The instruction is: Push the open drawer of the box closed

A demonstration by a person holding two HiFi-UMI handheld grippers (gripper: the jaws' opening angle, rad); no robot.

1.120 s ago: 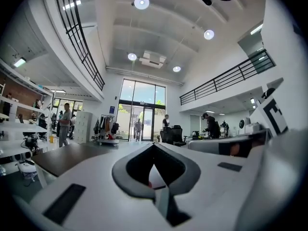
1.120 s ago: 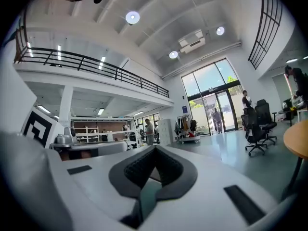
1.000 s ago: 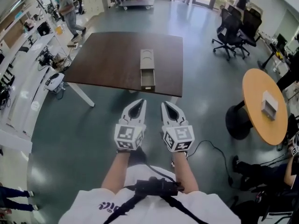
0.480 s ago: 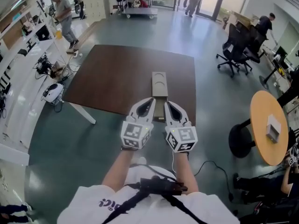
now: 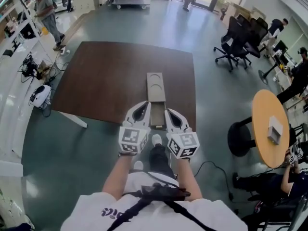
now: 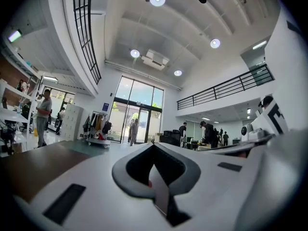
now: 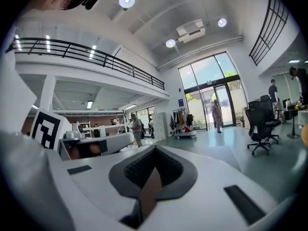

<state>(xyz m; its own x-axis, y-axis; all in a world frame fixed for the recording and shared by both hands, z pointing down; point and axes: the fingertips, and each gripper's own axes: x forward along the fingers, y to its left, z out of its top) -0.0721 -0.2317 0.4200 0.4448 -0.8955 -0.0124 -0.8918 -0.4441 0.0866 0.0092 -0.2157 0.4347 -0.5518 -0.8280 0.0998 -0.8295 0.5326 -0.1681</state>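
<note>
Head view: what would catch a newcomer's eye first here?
The white left tongs and right tongs, both shut, sit side by side at lower centre. Between their tips lies the open drawer of a slim box at the near edge of a dark brown table. A round orange table stands at the right.

In my head view the near end of the drawer (image 5: 157,114) is tucked between the left claw (image 5: 143,106) and right claw (image 5: 172,113), its front face hidden; I can't tell whether either touches it. The claws also cover the near edge of the tabletop (image 5: 106,81) there.
</note>
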